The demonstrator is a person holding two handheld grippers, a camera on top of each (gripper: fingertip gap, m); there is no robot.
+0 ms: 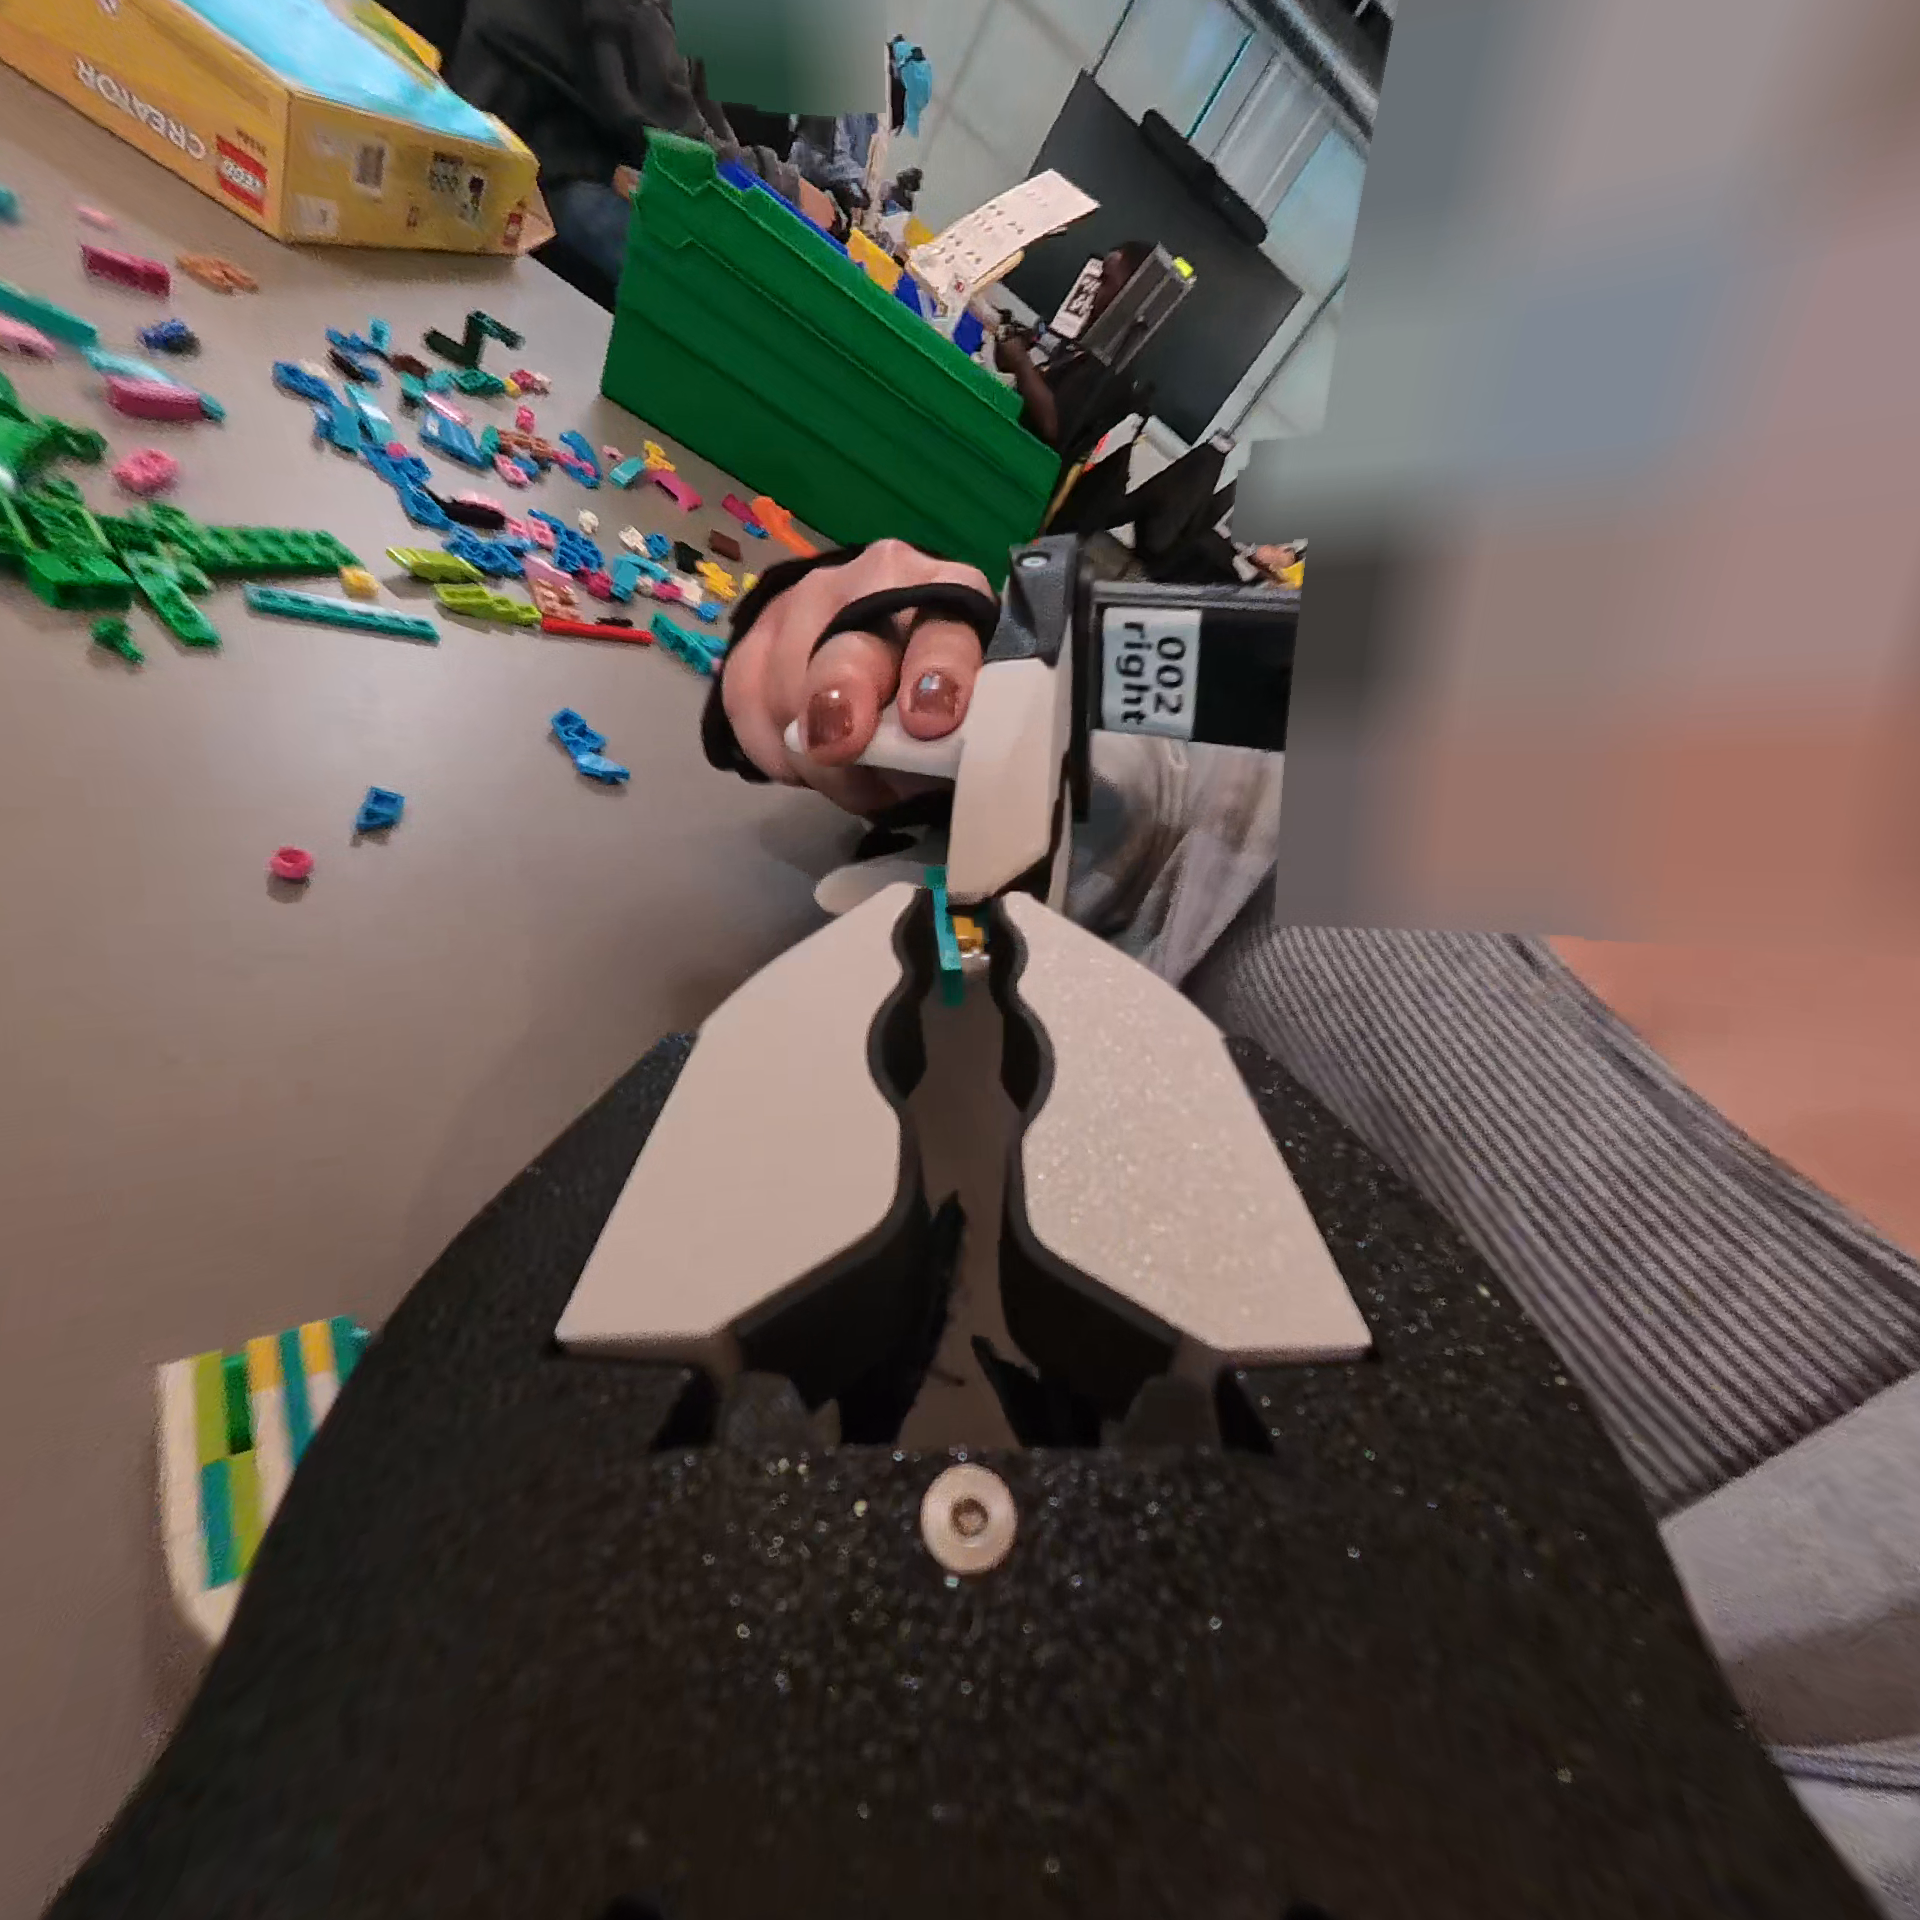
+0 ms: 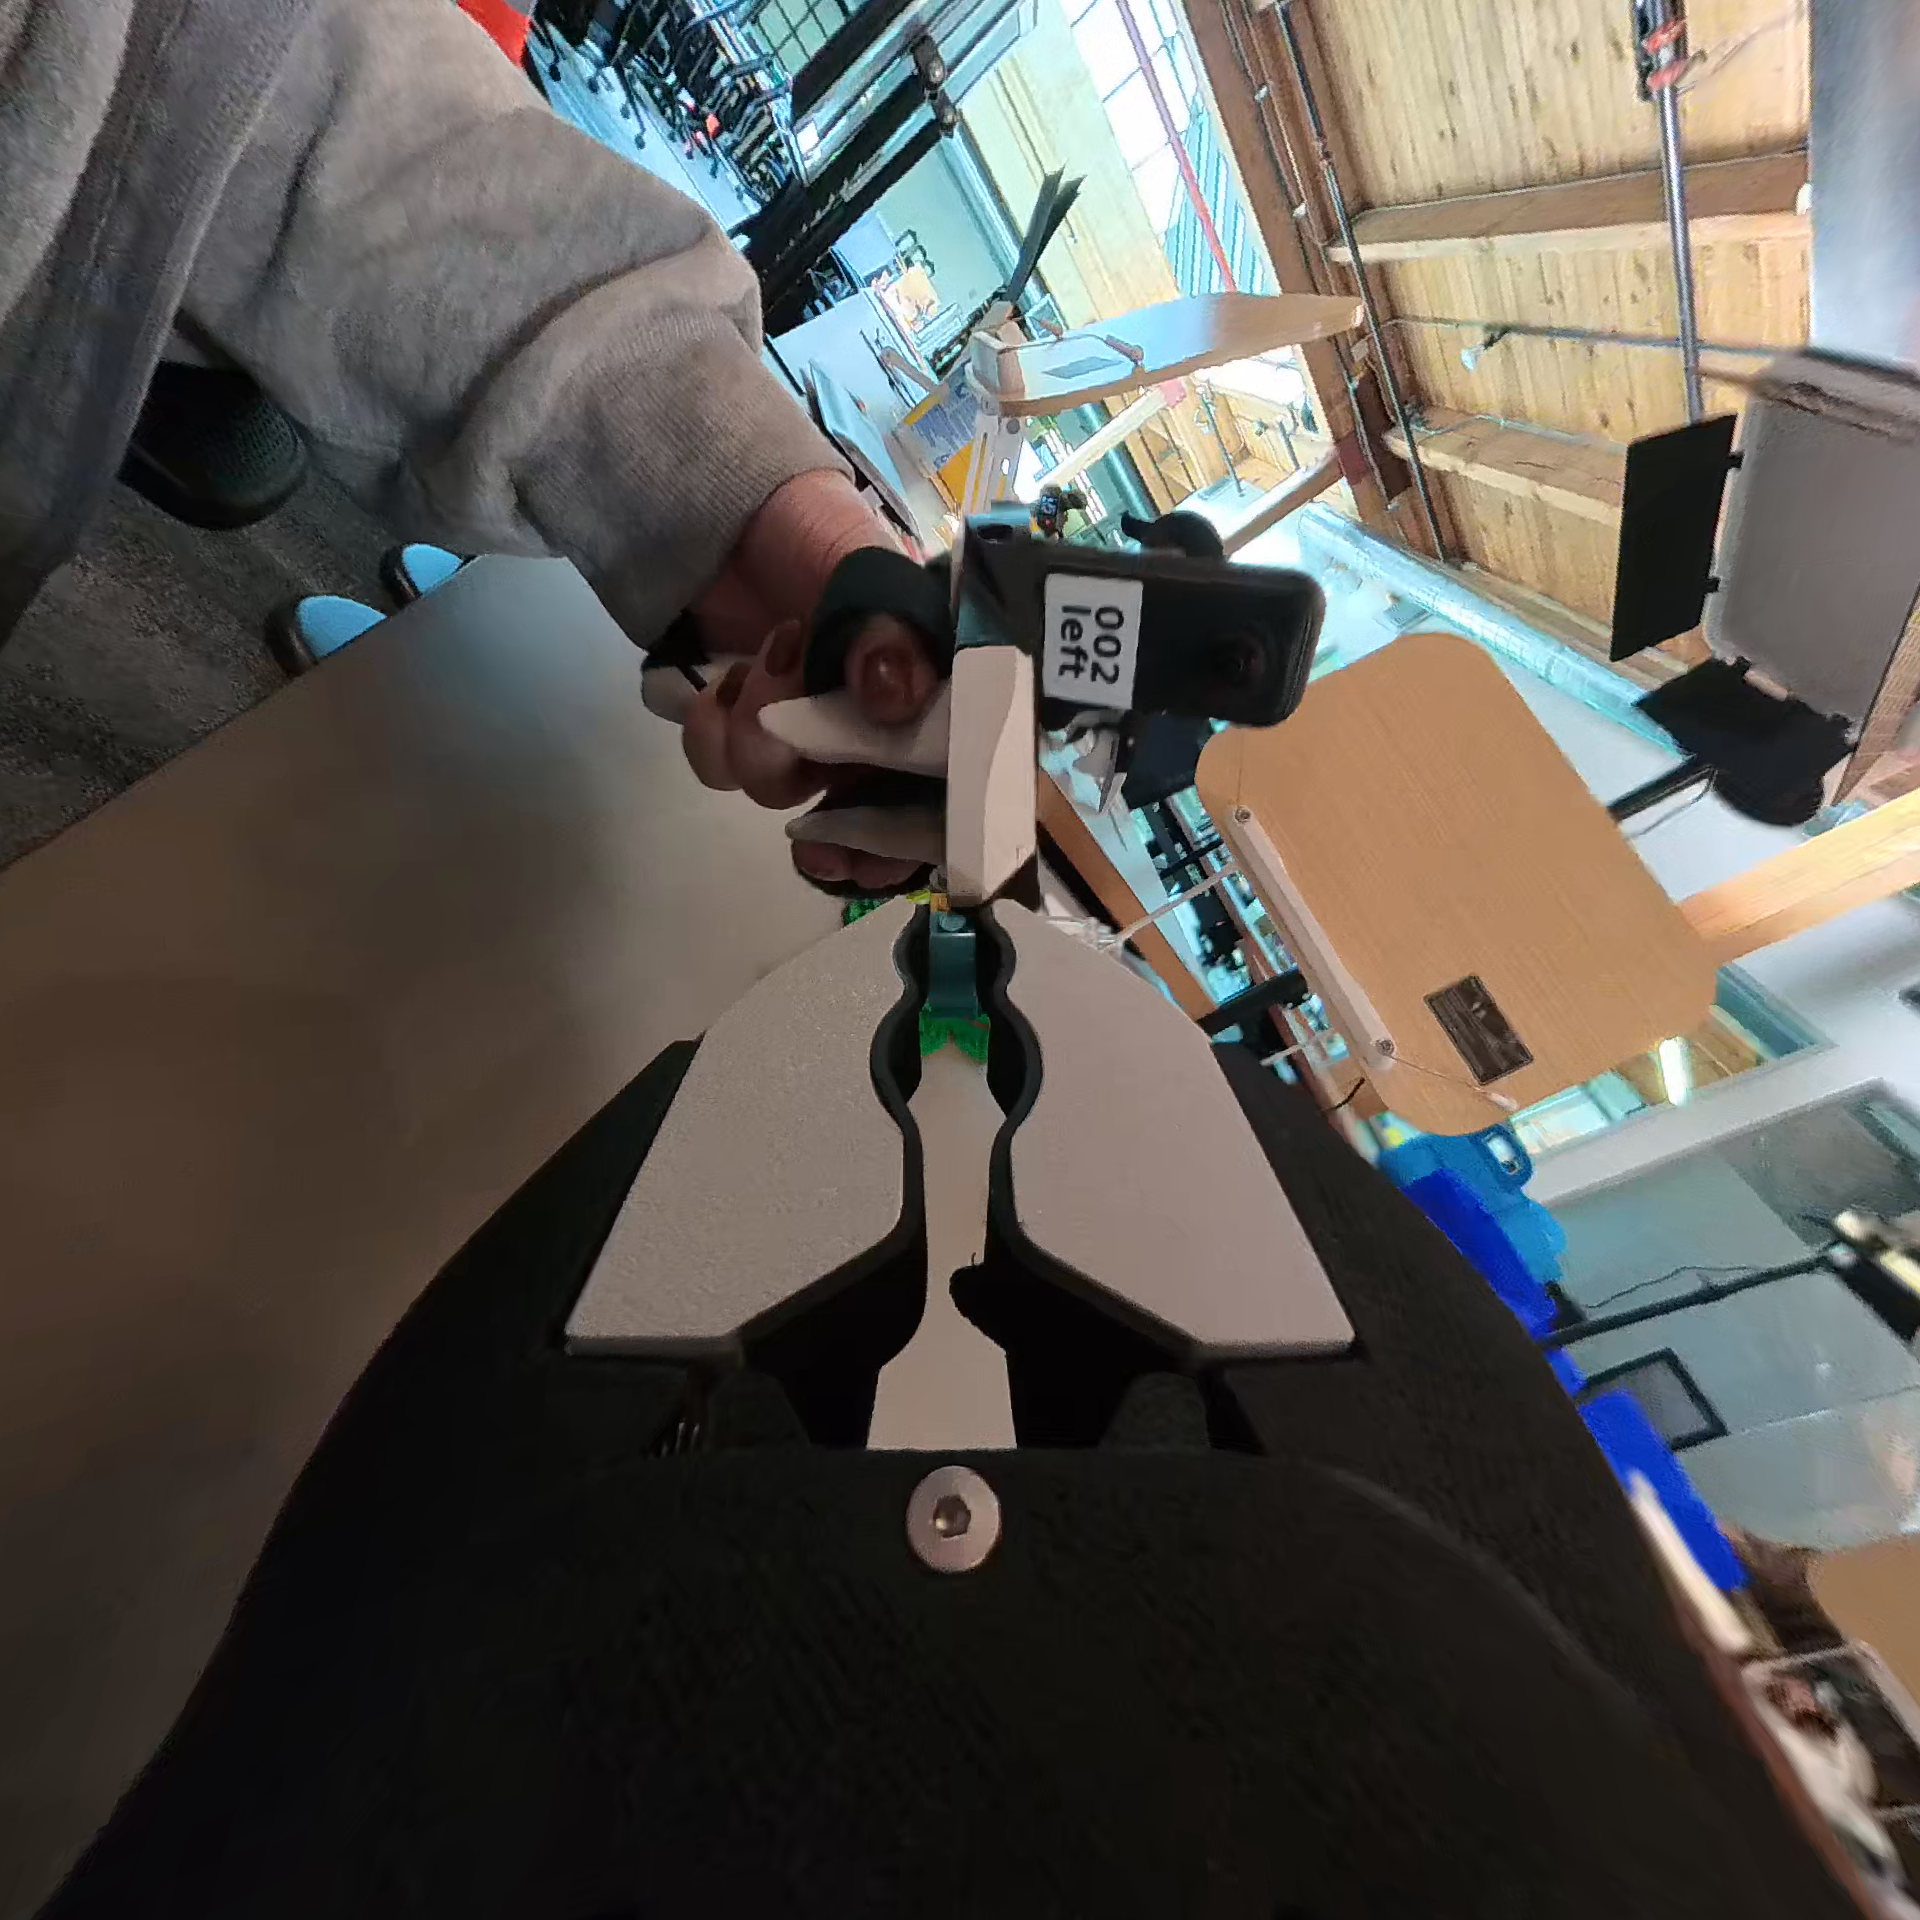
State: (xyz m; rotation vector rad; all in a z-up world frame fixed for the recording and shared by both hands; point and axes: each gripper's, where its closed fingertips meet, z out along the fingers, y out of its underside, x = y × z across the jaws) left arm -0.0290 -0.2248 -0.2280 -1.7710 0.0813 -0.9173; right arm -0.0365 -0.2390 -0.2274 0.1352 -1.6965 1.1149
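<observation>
My left gripper (image 1: 958,914) is shut on a thin teal plate (image 1: 948,951). The plate stands edge-on against the left pad, with a small yellow piece (image 1: 968,928) between it and the right pad. The right gripper's fingertips (image 1: 982,883) come down from above and meet the plate's far end. In the right wrist view my right gripper (image 2: 951,935) is shut on the teal piece (image 2: 951,971), which spans the gap between its pads. The left gripper's fingertips (image 2: 977,883) touch its far end, beside a yellow bit (image 2: 930,906). Both grippers are held above the grey table (image 1: 468,987).
Several loose bricks (image 1: 468,447) in blue, pink and green are scattered at the far left of the table. A yellow box (image 1: 281,135) and a green bin (image 1: 810,384) stand behind them. A striped booklet (image 1: 249,1455) lies near the left. A grey sleeve (image 2: 416,260) shows. Less than 4 cm separates the two grippers' tips.
</observation>
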